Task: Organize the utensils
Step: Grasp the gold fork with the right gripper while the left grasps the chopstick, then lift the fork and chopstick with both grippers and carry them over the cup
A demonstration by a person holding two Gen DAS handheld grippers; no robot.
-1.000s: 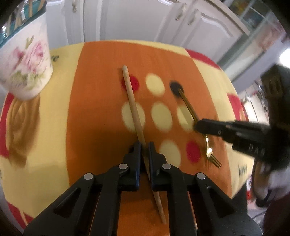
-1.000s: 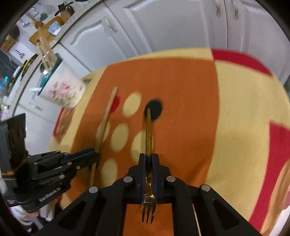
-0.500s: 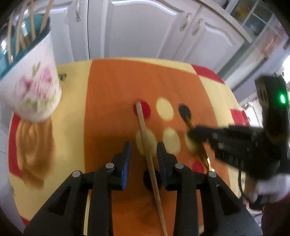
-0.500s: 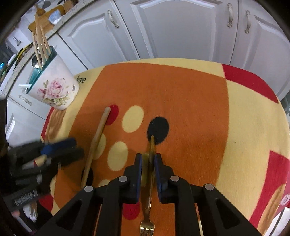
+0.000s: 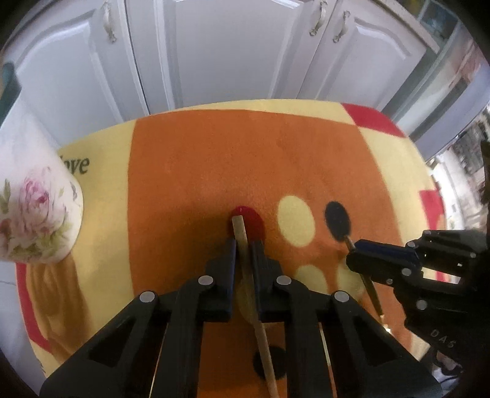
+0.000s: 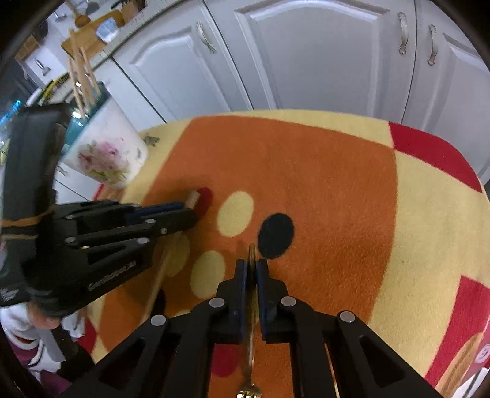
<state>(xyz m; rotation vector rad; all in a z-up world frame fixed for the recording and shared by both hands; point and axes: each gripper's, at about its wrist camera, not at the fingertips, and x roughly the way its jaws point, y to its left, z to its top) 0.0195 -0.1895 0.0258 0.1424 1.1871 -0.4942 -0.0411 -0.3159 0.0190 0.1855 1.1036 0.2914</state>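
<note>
My left gripper (image 5: 244, 245) is shut on a long wooden stick (image 5: 240, 228), gripped close to its far end, which lies over a red dot of the cloth. My right gripper (image 6: 251, 263) is shut on a gold fork (image 6: 251, 306) near the tip of its handle; the tines (image 6: 248, 393) point back toward me. Each gripper shows in the other's view, the right one (image 5: 352, 255) and the left one (image 6: 190, 211). A white floral holder (image 6: 107, 156) with wooden sticks stands at the table's left; it also shows in the left wrist view (image 5: 33, 208).
The table carries an orange, yellow and red cloth (image 5: 245, 159) with dots. White cabinet doors (image 6: 306, 61) stand just beyond the far edge. A counter with kitchen items (image 6: 92, 27) is at the far left.
Both grippers slid back along their utensils toward the far ends. The left opened half a second ago and has shut on the stick again; the right stays shut on the fork. Both seem lifted.
</note>
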